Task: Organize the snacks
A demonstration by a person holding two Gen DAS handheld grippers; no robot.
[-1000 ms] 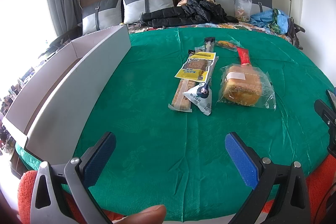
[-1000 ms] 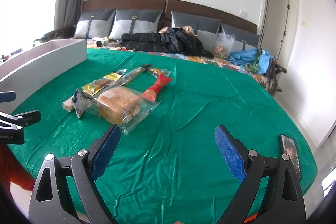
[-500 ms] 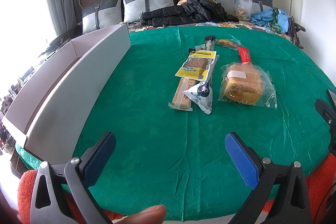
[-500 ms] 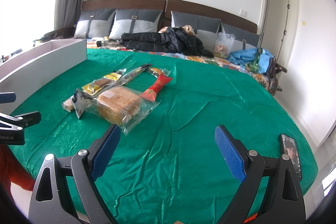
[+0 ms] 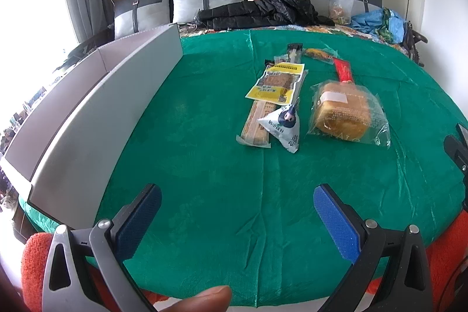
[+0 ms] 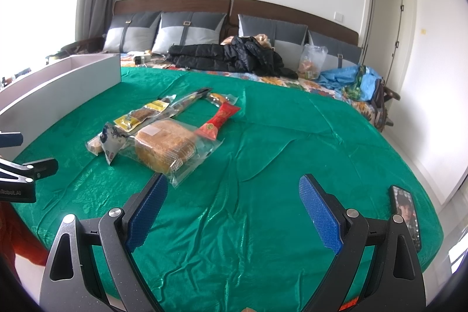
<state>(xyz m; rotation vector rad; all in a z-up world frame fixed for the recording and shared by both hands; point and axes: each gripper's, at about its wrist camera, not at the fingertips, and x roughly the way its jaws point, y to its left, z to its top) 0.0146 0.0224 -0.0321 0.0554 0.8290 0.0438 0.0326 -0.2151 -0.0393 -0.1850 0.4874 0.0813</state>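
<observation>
the snack pile point(image 5: 295, 98) sits slightly higher in the left wrist view than a second ago; the left gripper point(image 5: 237, 220) has tilted a little; nothing on the green cloth point(image 5: 204, 165) is displaced.

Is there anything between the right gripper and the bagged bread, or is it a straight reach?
Nothing visible blocks it. Only bare green cloth lies between the open right gripper and the bagged bread, which is the nearest snack, ahead and to its left.
</observation>
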